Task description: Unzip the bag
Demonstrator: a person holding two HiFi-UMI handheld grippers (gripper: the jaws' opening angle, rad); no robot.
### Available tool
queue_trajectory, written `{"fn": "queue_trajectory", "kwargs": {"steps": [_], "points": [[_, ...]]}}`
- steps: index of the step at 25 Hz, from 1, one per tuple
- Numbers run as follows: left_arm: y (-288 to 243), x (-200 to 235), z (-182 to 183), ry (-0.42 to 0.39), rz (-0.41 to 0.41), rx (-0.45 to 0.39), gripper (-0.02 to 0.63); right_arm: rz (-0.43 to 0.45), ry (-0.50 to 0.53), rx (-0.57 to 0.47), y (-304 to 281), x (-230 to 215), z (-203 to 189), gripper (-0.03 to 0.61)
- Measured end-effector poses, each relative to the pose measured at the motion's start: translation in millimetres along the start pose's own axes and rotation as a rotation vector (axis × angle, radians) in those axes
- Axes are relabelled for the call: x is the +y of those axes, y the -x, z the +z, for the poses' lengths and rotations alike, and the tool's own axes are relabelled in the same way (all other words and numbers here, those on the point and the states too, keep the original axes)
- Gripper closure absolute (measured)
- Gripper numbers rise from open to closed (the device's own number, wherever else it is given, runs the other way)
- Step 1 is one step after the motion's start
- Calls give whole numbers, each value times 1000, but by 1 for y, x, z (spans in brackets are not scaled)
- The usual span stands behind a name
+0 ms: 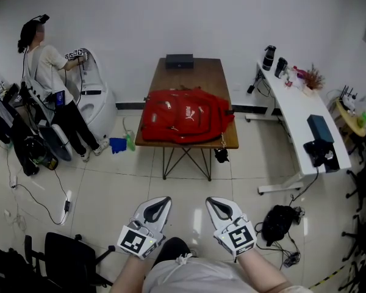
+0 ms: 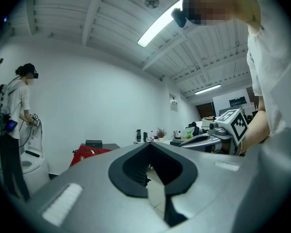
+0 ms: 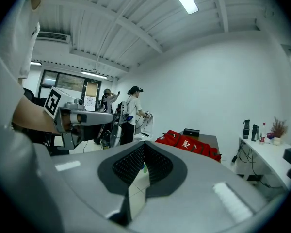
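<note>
A red backpack (image 1: pixel 186 116) lies flat on the near half of a wooden table (image 1: pixel 195 72) in the middle of the room. It also shows far off as the red backpack (image 2: pixel 89 153) in the left gripper view and the red backpack (image 3: pixel 189 143) in the right gripper view. My left gripper (image 1: pixel 164 199) and right gripper (image 1: pixel 211 201) are held side by side close to my body, well short of the table. Both are shut with nothing between the jaws, as the left gripper (image 2: pixel 149 145) and right gripper (image 3: pixel 144 144) views show.
A black box (image 1: pixel 179 60) sits at the table's far end. A long white desk (image 1: pixel 299 118) with bottles stands to the right, a black bag (image 1: pixel 279 222) on the floor beside it. A person (image 1: pixel 46 72) stands at a white machine far left. A black chair (image 1: pixel 70 249) is at my near left.
</note>
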State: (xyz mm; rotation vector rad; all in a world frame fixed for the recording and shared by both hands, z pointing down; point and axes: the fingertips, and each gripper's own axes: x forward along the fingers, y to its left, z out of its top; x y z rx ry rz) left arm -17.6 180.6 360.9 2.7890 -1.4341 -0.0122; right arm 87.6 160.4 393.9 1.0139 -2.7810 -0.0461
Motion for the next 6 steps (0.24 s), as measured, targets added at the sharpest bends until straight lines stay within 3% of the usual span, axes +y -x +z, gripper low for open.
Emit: {"fn": "queue_trajectory", "kwargs": {"steps": [6], "points": [[-1, 4, 0, 14, -4, -4, 607, -9, -5, 11, -1, 0, -1, 572]]}}
